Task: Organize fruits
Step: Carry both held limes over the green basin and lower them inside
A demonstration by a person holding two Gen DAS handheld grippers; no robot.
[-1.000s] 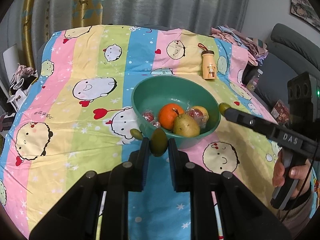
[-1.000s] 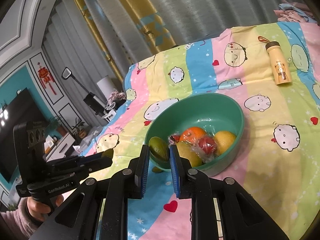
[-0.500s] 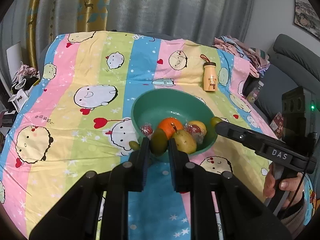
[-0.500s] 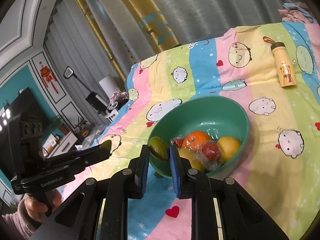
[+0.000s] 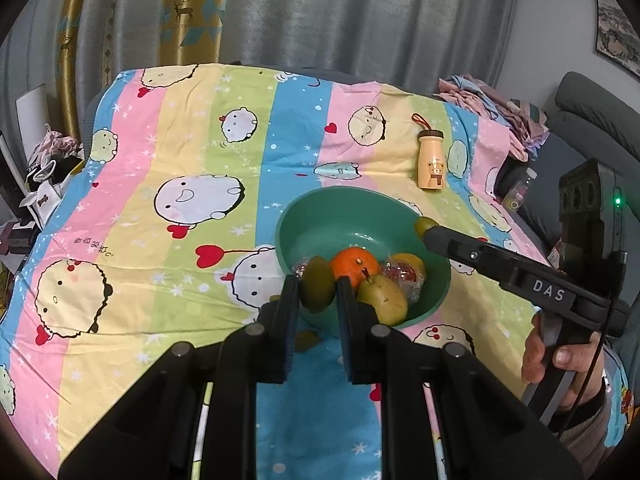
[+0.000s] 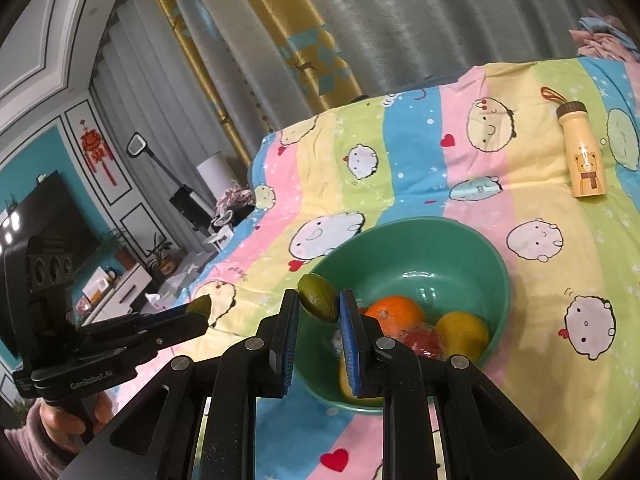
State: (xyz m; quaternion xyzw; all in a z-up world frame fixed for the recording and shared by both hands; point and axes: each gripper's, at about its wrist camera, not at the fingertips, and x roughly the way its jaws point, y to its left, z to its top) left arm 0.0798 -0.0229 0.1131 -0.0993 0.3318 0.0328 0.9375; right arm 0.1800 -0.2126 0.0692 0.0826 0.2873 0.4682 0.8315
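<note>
A green bowl (image 5: 312, 216) on the striped cloth holds an orange (image 5: 354, 264), a pear (image 5: 382, 300), a yellow fruit (image 5: 408, 260) and wrapped red fruit (image 5: 398, 274). My left gripper (image 5: 318, 290) is shut on a small green fruit (image 5: 317, 289) above the bowl's near rim. My right gripper (image 6: 319, 306) is shut on another small green fruit (image 6: 319, 303) above the bowl's (image 6: 472, 240) left rim; it also shows at the bowl's right rim in the left wrist view (image 5: 425, 227). Another small fruit (image 5: 306, 339) lies on the cloth, half hidden by my left fingers.
A yellow bear-print bottle (image 5: 431, 160) lies on the cloth beyond the bowl, also in the right wrist view (image 6: 582, 152). A pile of clothes (image 5: 496, 100) sits at the table's far right edge. A grey sofa (image 5: 592, 120) stands to the right.
Both grippers have risen and moved over the bowl, each still holding its green fruit. The bowl's contents have not moved.
</note>
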